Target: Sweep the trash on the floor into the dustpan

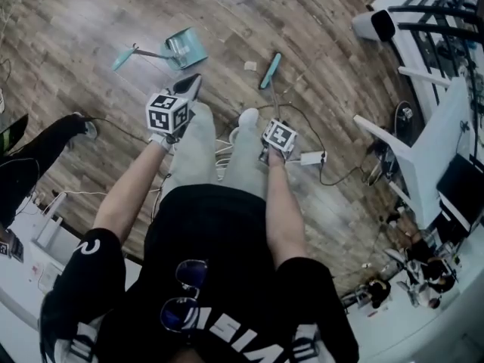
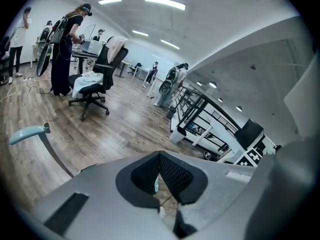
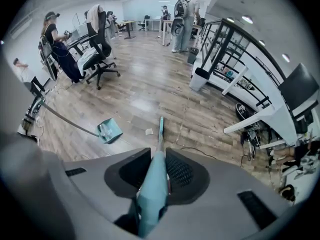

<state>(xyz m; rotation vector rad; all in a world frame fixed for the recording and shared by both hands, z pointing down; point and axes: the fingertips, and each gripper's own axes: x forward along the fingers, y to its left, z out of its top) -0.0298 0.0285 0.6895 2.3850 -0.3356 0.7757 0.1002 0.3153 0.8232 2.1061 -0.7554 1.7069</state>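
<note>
A teal dustpan (image 1: 185, 48) lies on the wood floor ahead of me, its long handle (image 1: 125, 57) pointing left. A small pale scrap of trash (image 1: 250, 66) sits between the pan and the teal broom head (image 1: 271, 70). My right gripper (image 1: 278, 138) is shut on the broom handle (image 3: 152, 194), which runs out between the jaws toward the scrap (image 3: 148, 131) and the dustpan (image 3: 110, 130). My left gripper (image 1: 168, 112) is held above the floor near the pan, with its pads meeting and nothing between them. In the left gripper view the dustpan's teal grip (image 2: 27, 133) shows at the left.
White desk legs (image 1: 408, 150) and a black rail frame (image 1: 446, 13) stand to the right. Cables and a white adapter (image 1: 311, 158) lie on the floor by my feet. An office chair (image 3: 100, 49) and several people are farther off.
</note>
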